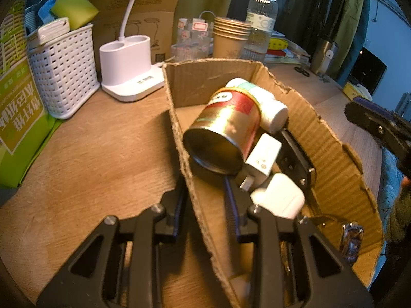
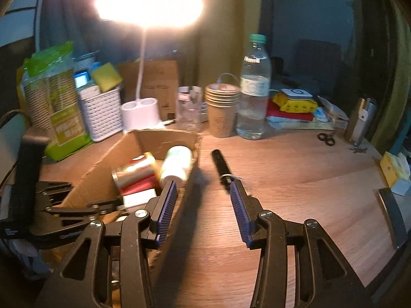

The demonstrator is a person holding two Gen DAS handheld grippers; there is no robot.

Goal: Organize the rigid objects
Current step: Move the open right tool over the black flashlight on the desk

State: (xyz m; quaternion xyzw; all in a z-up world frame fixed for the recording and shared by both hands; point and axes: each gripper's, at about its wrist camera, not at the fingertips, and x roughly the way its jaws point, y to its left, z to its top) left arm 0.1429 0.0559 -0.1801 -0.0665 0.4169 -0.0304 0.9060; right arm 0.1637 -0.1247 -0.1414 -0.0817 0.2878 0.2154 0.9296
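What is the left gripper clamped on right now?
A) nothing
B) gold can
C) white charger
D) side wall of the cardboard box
D: in the left wrist view the left gripper has its jaws on either side of the cardboard box wall, pinching it, while the gold can and white charger lie loose inside.

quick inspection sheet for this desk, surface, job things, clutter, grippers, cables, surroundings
surface: wooden desk, lit by a desk lamp.
job's things: cardboard box holds a gold and red can on its side, a white bottle and two white plugs; a black stick-shaped item lies on the desk outside the box.
clutter: white basket, paper cups, water bottle, green pack.
grippers: left gripper shut on the box wall; right gripper open, empty.
cables: nothing seen.
surroundings: curtains, dark background.
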